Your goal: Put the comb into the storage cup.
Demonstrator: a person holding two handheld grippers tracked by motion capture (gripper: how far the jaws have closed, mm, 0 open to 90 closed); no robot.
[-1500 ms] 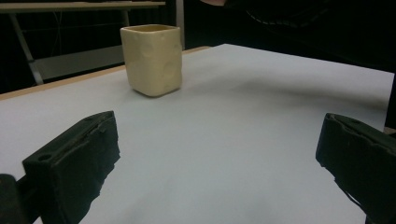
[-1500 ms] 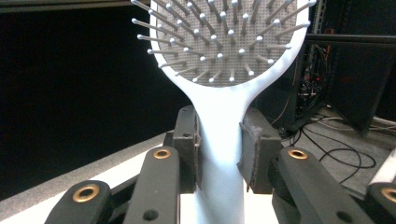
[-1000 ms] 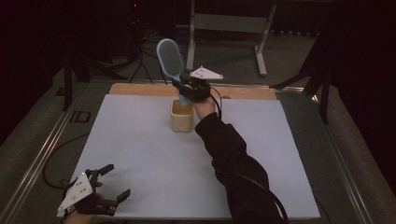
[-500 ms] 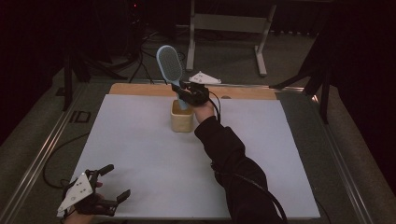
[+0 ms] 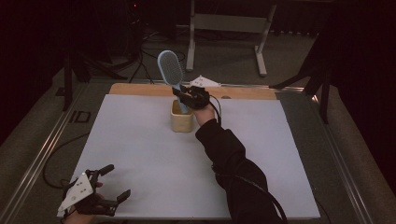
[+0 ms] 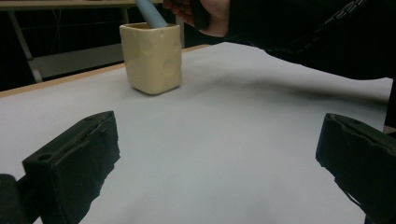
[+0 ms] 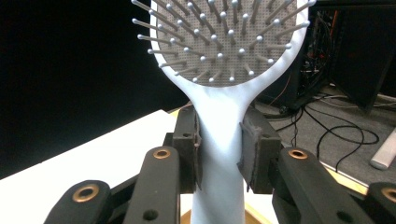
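A pale blue hairbrush (image 5: 170, 70) stands upright with its handle down inside a cream ceramic cup (image 5: 181, 119) at the far middle of the white table. My right gripper (image 5: 186, 97) is shut on the brush's neck just above the cup. In the right gripper view the two pads clamp the hairbrush neck (image 7: 219, 135) below the bristles. The left gripper view shows the cup (image 6: 152, 58) with the blue handle (image 6: 150, 13) entering it. My left gripper (image 5: 112, 183) rests open at the near left corner, holding nothing; its jaws stand wide apart in its own view.
A white sheet (image 5: 140, 154) covers the table, with a wooden strip (image 5: 140, 88) along the far edge. A person's dark sleeve (image 5: 233, 163) crosses the table's middle right. Cables and a metal stand (image 5: 229, 23) lie on the floor beyond.
The right gripper has lowered the hairbrush a little, so its handle sits deeper in the cup. The left gripper has not moved.
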